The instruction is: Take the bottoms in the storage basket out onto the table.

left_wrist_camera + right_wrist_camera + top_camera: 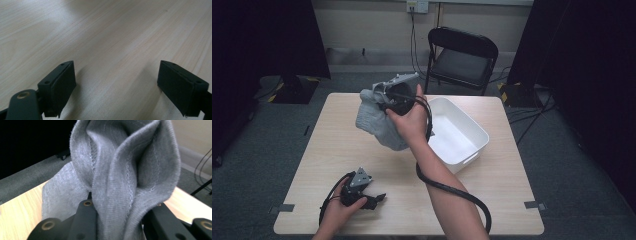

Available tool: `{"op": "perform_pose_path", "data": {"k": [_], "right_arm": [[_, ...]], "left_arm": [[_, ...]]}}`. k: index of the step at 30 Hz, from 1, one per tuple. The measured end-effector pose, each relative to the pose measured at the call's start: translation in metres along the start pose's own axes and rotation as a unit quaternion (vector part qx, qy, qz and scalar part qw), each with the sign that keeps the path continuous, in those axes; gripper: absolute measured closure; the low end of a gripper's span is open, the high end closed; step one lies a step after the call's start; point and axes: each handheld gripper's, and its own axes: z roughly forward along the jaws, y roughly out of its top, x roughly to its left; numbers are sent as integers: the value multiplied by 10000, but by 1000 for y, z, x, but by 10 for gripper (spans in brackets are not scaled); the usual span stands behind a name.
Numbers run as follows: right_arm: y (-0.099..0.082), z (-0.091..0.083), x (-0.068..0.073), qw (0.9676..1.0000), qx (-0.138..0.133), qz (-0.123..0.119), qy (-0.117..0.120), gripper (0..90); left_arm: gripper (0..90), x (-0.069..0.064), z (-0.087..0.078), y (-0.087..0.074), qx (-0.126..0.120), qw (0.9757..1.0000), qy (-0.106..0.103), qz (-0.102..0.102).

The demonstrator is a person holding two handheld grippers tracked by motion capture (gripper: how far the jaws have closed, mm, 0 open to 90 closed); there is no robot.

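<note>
**Grey cloth in my right gripper, white bin beside it**

My right gripper [388, 98] is clamped on a grey cloth [374, 120]. I hold it up over the far part of the table [337, 165], and the cloth hangs down from the jaws, just left of the white bin [472, 129]. My left gripper [374, 199] rests low near the front edge of the table, with its jaws apart and nothing between them.

What could go wrong: I think the grip takes only a bunched fold of the cloth. If I swing it quickly toward the bin, the fold may slip out and the cloth may fall on the table. The hanging part is also long and loose. It may catch on the rim of the bin and stay draped half outside. The cable [447, 187] of my right gripper lies across the table and could drag on the bin's corner.

The right gripper view shows the cloth [125, 177] pressed between the two jaws, with its seams and folds close up; the high view hides this behind my hand. The high view gives the bin and the distance between things. The left gripper view shows bare wood [112, 37] between the open pads [65, 82].
</note>
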Motion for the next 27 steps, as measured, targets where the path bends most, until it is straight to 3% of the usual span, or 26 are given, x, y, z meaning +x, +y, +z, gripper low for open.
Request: {"op": "perform_pose_path", "data": {"k": [6, 12, 23, 27], "right_arm": [[-29, 29, 2, 9995, 153, 189, 219, 716], [-53, 48, 2, 9986, 343, 291, 287, 714], [-75, 53, -2, 9979, 358, 463, 283, 686], [-78, 51, -4, 9980, 441, 395, 240, 548]], "left_arm": [[141, -1, 0, 0, -15, 10000, 3, -27], [120, -1, 1, 0, -8, 10000, -28, 1], [118, -1, 1, 0, -8, 10000, -32, 1], [118, -1, 1, 0, -8, 10000, -32, -2]]}}
